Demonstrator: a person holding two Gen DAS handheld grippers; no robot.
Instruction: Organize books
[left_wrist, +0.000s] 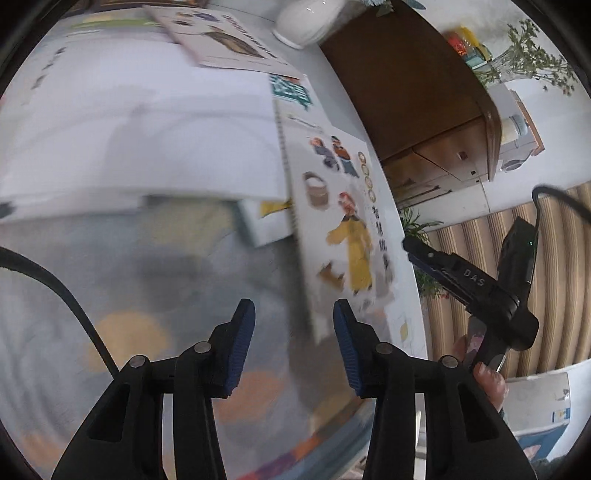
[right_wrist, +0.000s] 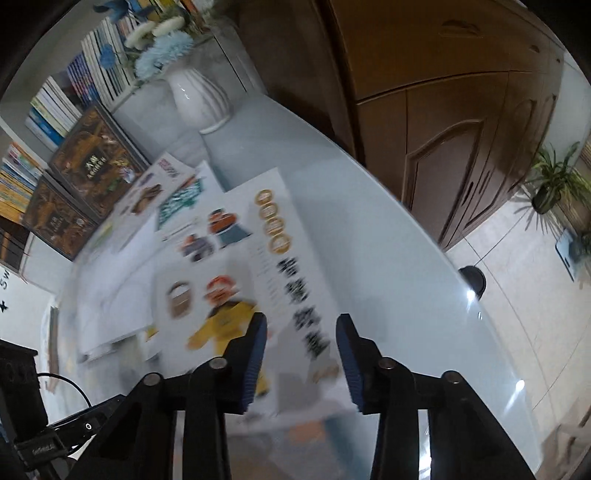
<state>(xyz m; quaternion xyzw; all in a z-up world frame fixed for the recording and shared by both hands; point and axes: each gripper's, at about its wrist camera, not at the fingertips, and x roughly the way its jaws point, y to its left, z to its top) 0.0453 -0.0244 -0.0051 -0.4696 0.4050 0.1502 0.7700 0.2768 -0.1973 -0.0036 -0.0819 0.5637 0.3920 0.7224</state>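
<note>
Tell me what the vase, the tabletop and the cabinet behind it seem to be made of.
Vase: probably glazed white ceramic; ribbed, with glossy highlights.
Tabletop: looks like glass or a glossy pale-grey top; bright glints near its curved edge. Which one, I cannot tell.
Cabinet: brown wood or wood veneer, satin finish; arched panel doors, grain too blurred to confirm.

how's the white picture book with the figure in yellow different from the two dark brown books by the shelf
The white picture book lies flat on the table, its pale cover showing cartoon figures. The dark brown books stand propped upright against the shelved books, with ornate dark, gold-toned covers. The picture book lies alone near the table's edge; the dark brown books stand side by side. All show their front covers.
</note>
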